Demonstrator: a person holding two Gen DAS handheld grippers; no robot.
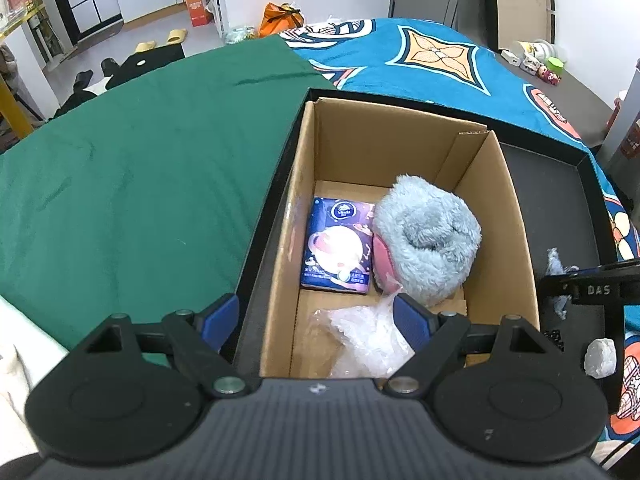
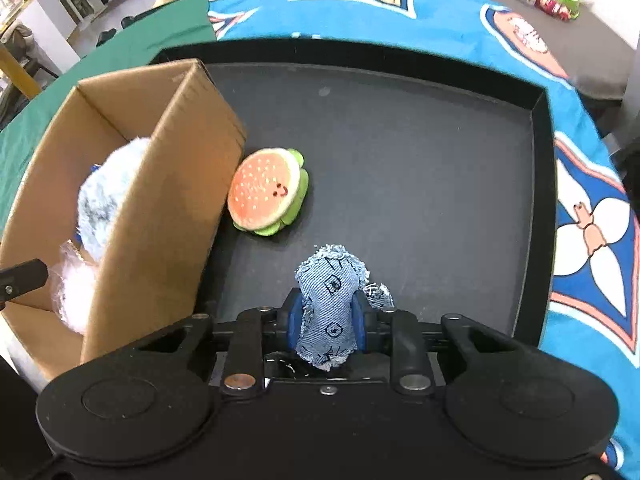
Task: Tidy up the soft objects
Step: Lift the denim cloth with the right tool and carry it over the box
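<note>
A cardboard box (image 1: 504,184) stands in a black tray (image 2: 400,152). Inside lie a blue tissue pack (image 1: 340,246), a grey fluffy plush (image 1: 428,236) and a clear plastic bag (image 1: 360,340). My left gripper (image 1: 316,320) is open and empty above the box's near left corner. My right gripper (image 2: 328,316) is shut on a denim soft toy (image 2: 330,304) above the tray, right of the box (image 2: 160,200). A burger plush (image 2: 268,190) leans against the box's outer wall. The right gripper also shows at the right edge of the left wrist view.
The tray sits on a bed with a green cover (image 1: 140,168) and a blue patterned cover (image 1: 420,56). A white crumpled lump (image 1: 600,356) lies right of the tray. Small toys (image 2: 556,2) stand on a far shelf.
</note>
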